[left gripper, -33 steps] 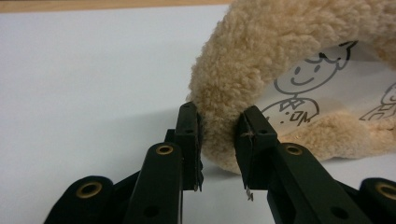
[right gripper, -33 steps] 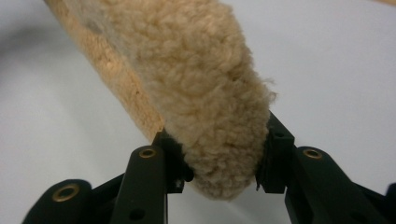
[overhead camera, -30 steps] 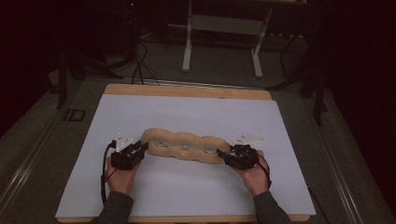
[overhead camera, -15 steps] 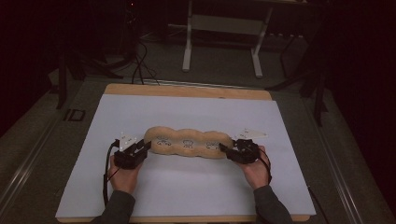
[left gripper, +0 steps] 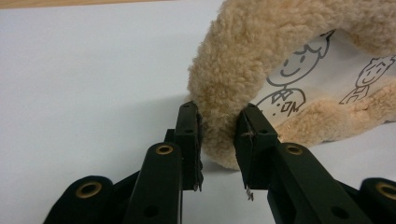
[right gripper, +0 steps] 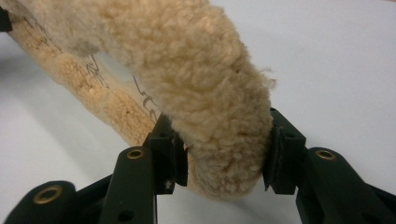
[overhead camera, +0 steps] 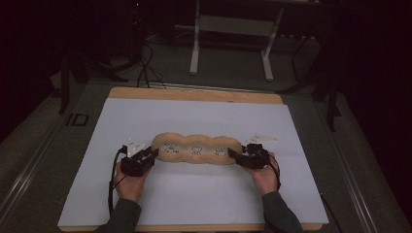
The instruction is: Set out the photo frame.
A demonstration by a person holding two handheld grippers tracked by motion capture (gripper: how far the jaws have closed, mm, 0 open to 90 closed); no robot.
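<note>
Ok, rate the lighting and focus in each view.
High view: dim, dark surround, the white mat lit, soft detail. Left gripper view: bright, the fleece and jaws sharp. Right gripper view: bright, near fleece sharp, far end slightly soft.

From above my room lies dim and soft-focused around the lit white worktop, while my close views stay bright.

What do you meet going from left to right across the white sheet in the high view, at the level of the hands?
Left gripper → fleece cushion with cartoon drawings → right gripper. Each gripper sits at one end of the cushion, all on the white sheet.
</note>
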